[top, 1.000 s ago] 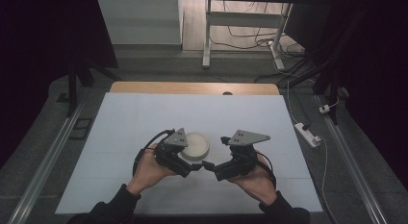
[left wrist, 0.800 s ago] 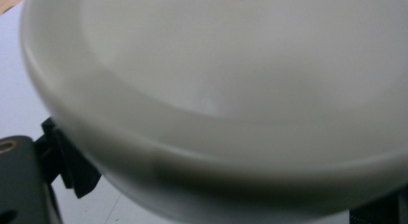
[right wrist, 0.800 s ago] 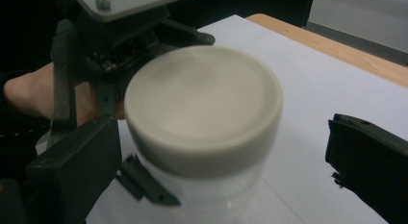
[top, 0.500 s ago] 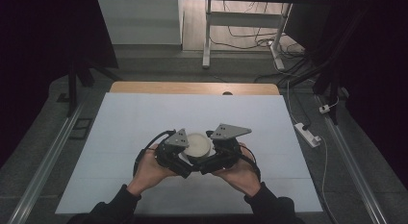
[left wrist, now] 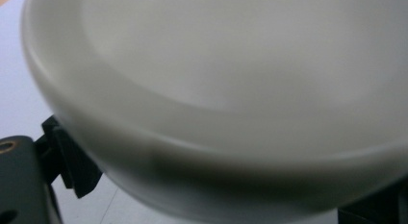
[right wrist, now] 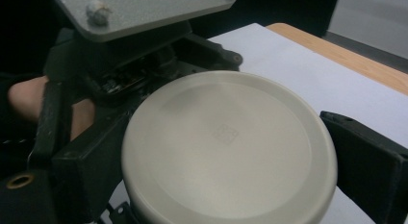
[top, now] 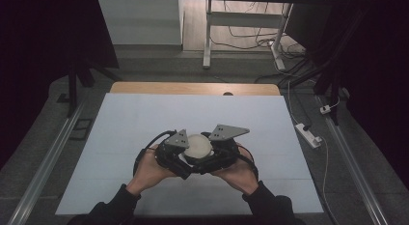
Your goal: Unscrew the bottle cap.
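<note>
So the round white lid sat near the front middle of the counter, squeezed between both tools. The left gripper had its fingers on the lid's rim, and the right gripper had fingers set wide on either side of it.

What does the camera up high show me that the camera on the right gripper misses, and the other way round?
The high view alone takes in the person's two hands, left hand and right hand, the whole white table sheet, and the floor with a power strip beyond. The right gripper view alone shows, close up, a small square mark at the centre of the round cream lid. Both share that lid, the left gripper, its grey three-cornered plate, and the table's wooden edge.
</note>
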`<move>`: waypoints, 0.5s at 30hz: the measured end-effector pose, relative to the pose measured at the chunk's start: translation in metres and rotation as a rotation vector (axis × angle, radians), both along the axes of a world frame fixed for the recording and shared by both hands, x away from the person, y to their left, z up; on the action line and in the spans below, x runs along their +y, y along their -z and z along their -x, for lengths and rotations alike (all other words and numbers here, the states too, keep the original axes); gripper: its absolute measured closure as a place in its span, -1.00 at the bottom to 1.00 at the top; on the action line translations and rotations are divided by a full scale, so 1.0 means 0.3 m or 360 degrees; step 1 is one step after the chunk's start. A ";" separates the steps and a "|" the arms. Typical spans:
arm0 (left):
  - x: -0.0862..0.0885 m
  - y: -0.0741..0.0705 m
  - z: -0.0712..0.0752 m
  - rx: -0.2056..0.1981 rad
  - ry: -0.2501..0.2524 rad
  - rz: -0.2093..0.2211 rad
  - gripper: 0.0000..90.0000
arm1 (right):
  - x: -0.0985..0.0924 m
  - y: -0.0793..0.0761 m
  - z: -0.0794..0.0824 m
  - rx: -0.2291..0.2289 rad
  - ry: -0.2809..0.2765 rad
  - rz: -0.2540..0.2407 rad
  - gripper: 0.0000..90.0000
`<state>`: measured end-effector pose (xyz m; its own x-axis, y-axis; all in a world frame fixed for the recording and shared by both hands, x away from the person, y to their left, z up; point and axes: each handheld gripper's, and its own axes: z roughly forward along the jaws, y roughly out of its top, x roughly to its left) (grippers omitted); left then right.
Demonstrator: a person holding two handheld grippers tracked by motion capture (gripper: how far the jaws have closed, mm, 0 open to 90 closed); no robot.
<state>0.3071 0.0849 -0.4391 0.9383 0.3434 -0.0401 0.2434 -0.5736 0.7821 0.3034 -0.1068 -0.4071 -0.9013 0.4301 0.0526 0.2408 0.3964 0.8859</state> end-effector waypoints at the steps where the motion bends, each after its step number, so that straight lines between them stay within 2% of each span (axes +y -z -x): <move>1: 0.002 -0.001 0.000 0.0001 0.0024 0.0004 -0.84 | -0.002 -0.002 -0.001 0.0002 -0.0023 0.0002 -0.84; 5: 0.011 -0.010 0.000 0.0016 0.0128 0.0033 -0.84 | -0.016 -0.014 -0.011 0.0025 -0.0150 -0.0018 -0.83; 12: 0.013 -0.019 0.011 0.0021 0.0349 0.0035 -0.84 | -0.037 -0.032 -0.029 0.0076 -0.0468 -0.0015 -0.84; 15: 0.010 -0.014 0.012 0.0033 0.0409 0.0047 -0.84 | -0.042 -0.030 -0.034 0.0074 -0.0589 -0.0020 -0.84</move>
<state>0.3034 0.0881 -0.4348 0.9935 0.0922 -0.0667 0.1087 -0.5958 0.7957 0.3137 -0.1195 -0.3981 -0.9922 0.0746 0.1003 0.1233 0.4534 0.8828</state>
